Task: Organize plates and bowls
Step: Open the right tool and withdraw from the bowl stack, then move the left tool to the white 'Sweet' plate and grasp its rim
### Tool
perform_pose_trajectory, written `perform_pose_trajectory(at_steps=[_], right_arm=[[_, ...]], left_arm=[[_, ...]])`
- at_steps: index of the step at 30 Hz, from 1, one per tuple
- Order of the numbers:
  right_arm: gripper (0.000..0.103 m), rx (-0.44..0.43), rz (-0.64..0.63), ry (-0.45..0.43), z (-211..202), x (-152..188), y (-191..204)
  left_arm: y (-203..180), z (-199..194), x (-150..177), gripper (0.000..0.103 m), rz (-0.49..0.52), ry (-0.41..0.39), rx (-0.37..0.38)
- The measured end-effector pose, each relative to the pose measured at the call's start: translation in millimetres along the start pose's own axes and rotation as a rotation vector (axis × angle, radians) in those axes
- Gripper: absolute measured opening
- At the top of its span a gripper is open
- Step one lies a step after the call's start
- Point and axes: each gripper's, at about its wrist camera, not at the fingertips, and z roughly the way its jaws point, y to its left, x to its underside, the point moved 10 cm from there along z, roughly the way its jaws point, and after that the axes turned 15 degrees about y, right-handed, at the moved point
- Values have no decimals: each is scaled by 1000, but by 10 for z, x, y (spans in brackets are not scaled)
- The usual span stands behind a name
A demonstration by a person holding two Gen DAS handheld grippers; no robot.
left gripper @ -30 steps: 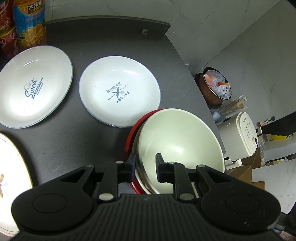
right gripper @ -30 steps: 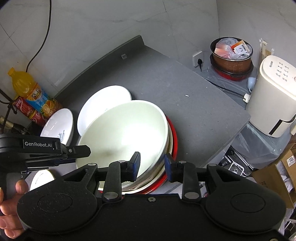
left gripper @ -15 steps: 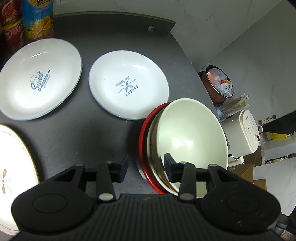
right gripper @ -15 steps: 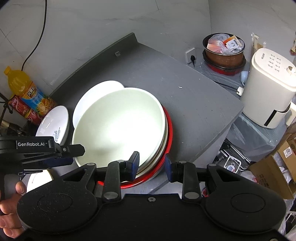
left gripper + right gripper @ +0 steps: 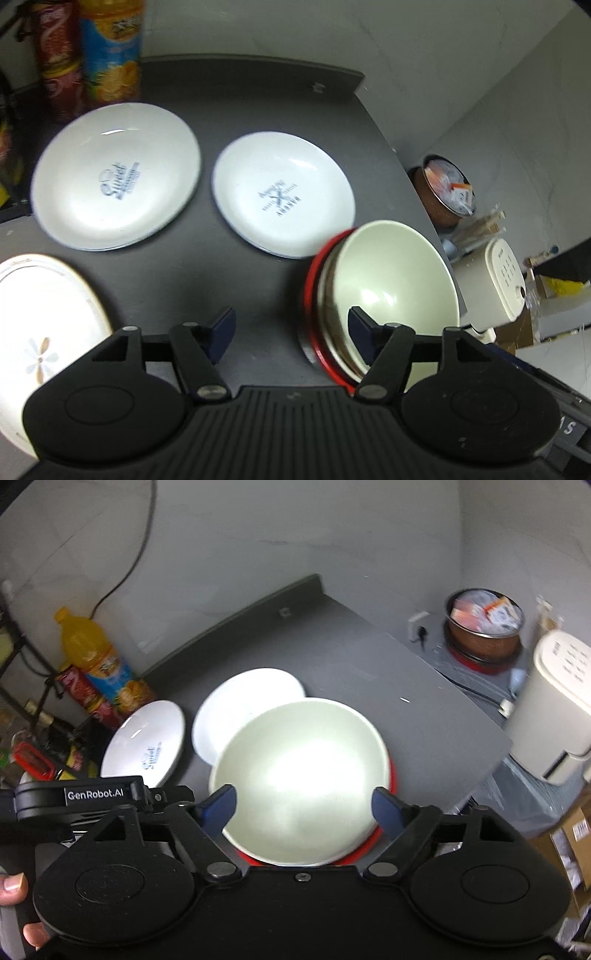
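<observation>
Hovering: both grippers spread wide, empty. Bowl stack (image 5: 301,775) sits on counter (image 5: 424,716) between right gripper (image 5: 304,805) fingers; off right of left gripper (image 5: 291,328). Plates (image 5: 282,194) (two, printed) lie ahead-left of left gripper, likely nearer it.

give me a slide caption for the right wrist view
Open right gripper above a cream bowl nested on a red plate.

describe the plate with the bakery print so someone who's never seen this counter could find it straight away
Start at the dark grey counter and find the orange juice bottle at its back. Two round white plates lie in front of it; take the smaller one, the bakery plate, beside the stacked bowls with a red rim. Its centre shows crossed utensils and BAKERY, while the sweet plate carries script lettering.
</observation>
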Motion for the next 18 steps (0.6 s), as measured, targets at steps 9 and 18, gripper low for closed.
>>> perform_pose_trajectory(at_steps=[9, 18], right_arm=[[93, -65, -142, 36, 44, -120, 352], [98, -110, -313, 91, 132, -188, 669]], left_arm=[[390, -217, 107, 80, -105, -42, -76], [554, -330, 244, 82, -194, -58, -122]])
